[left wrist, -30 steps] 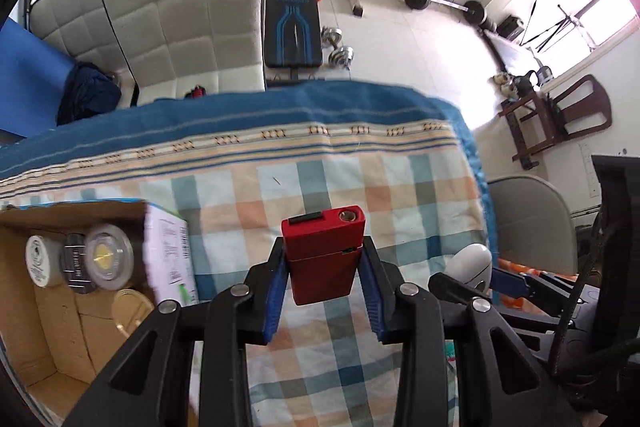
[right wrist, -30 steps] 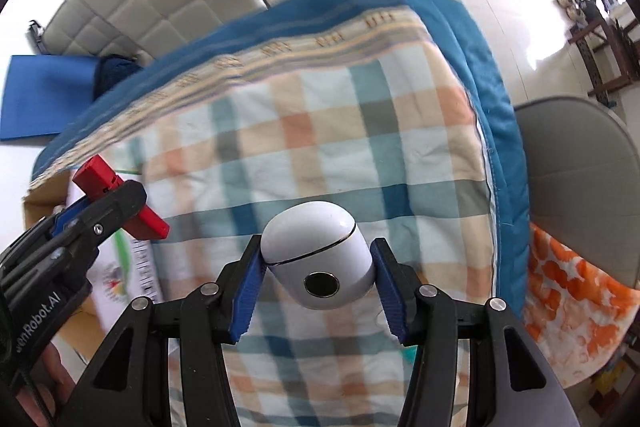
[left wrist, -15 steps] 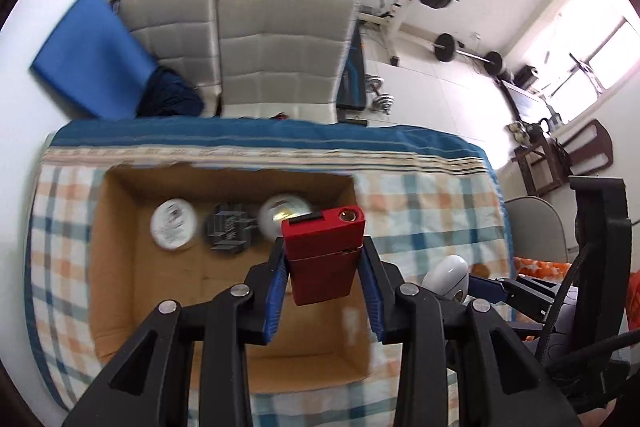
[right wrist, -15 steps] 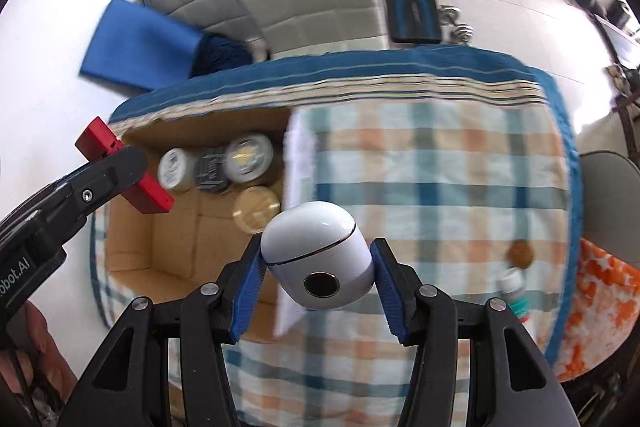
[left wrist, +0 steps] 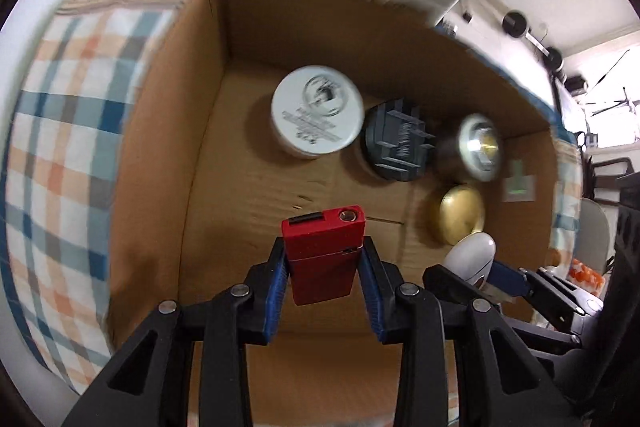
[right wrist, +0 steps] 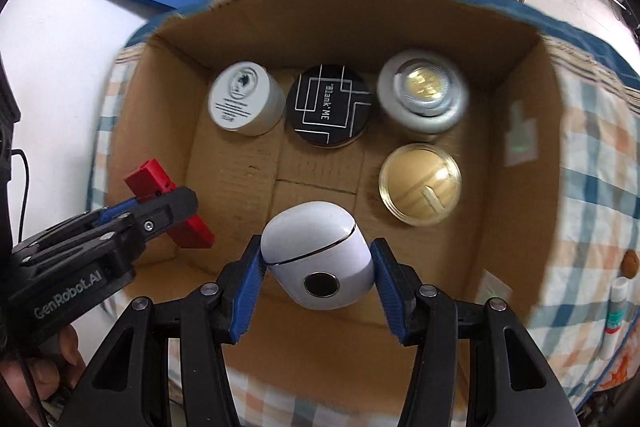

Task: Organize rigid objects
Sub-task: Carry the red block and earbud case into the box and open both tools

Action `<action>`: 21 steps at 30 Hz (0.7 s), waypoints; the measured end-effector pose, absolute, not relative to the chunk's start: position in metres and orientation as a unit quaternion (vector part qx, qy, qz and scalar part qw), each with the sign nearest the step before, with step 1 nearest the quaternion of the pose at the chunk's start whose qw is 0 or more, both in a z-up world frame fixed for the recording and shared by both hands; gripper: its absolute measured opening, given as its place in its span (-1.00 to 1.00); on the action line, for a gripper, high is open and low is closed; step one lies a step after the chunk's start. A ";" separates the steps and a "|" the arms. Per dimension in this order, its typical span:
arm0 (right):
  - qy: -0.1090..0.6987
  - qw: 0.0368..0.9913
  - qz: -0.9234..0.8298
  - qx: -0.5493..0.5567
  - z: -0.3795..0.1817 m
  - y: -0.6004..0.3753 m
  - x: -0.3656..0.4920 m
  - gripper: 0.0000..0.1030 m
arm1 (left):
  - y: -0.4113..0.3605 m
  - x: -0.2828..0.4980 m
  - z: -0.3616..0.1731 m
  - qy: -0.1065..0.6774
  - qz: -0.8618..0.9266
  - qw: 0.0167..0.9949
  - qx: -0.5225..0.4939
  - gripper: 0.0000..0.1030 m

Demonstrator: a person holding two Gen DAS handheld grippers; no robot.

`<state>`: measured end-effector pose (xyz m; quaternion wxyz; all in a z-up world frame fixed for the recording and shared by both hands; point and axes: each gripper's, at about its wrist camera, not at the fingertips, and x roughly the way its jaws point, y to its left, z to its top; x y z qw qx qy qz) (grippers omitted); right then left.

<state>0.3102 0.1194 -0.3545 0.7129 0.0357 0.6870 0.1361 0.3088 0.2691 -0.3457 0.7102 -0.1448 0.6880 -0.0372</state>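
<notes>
Two items carried over the open box, both ready to be set down.

Pinched between the pads of the left gripper (left wrist: pixel 323 265): red rectangular case (left wrist: pixel 323 254), poised above the near-left floor of the cardboard box (right wrist: pixel 516 75). Clamped in the right gripper (right wrist: pixel 317 277): white egg-shaped case (right wrist: pixel 316 253), hanging over bare cardboard near the middle. Already inside along the far wall: white jar (right wrist: pixel 243 98), black round tin (right wrist: pixel 330 105), silver-rimmed jar (right wrist: pixel 423 91), with gold-lidded jar (right wrist: pixel 420 185) in front. Probably next: lower each into a free patch clear of the jars, then spread the pads to release.
</notes>
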 end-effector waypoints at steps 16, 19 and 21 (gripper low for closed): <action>0.702 0.701 0.088 0.088 -0.432 0.135 0.347 0.09 | 0.265 0.347 -0.410 0.734 -0.062 0.664 -0.127 -0.38; 0.708 0.695 0.075 0.099 -0.440 0.135 0.350 0.10 | 0.264 0.351 -0.406 0.739 -0.052 0.662 -0.113 -0.13; 0.712 0.691 0.071 0.103 -0.443 0.133 0.351 0.10 | 0.264 0.352 -0.398 0.734 -0.043 0.670 -0.103 0.41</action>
